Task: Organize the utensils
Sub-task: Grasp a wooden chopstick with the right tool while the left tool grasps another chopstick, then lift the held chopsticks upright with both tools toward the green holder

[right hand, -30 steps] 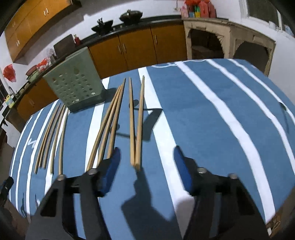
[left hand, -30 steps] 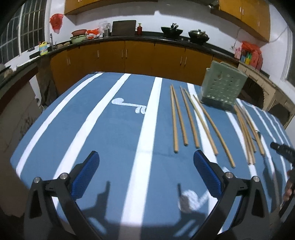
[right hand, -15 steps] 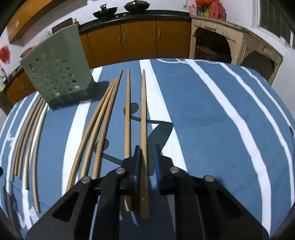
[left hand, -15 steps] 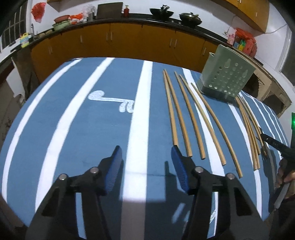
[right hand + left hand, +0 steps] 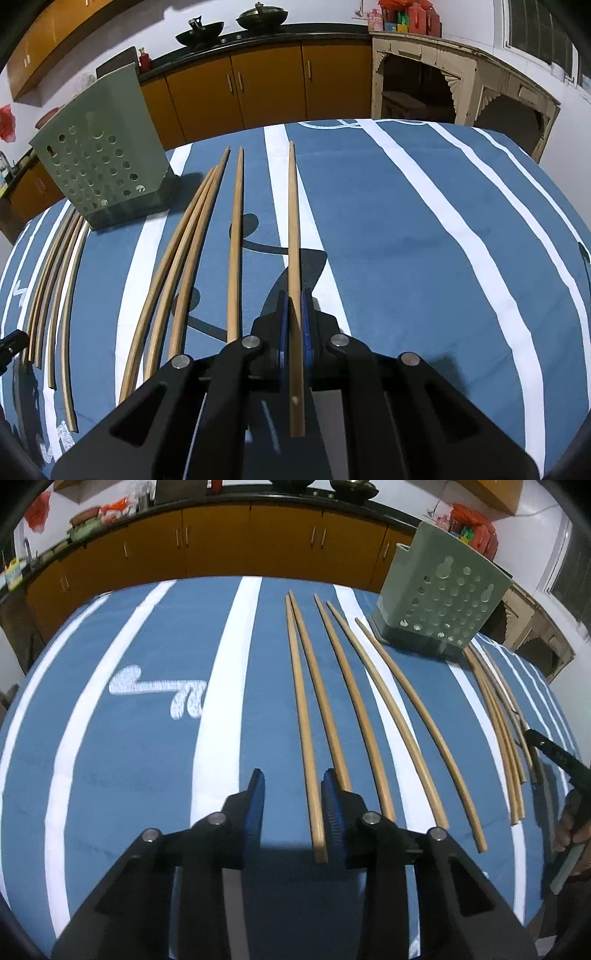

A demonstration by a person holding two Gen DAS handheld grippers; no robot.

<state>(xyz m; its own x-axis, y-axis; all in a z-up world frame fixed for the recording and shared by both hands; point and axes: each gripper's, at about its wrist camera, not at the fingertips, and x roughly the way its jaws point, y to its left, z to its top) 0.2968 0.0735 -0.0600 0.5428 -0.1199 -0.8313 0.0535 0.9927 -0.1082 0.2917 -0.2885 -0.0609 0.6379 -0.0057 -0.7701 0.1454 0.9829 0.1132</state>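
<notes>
The tabletop (image 5: 110, 760) is blue with long white stripes and a white squiggle. The chopsticks (image 5: 354, 709) are light brown, like plain wood. The holder (image 5: 439, 605) is pale green with a darker green bottom, and its side is dotted with round holes. Each hand-held gripper (image 5: 291, 805) is black with bright blue pads (image 5: 255, 805). The cupboards (image 5: 258, 92) behind are orange-brown under a black top. The wall is white.
</notes>
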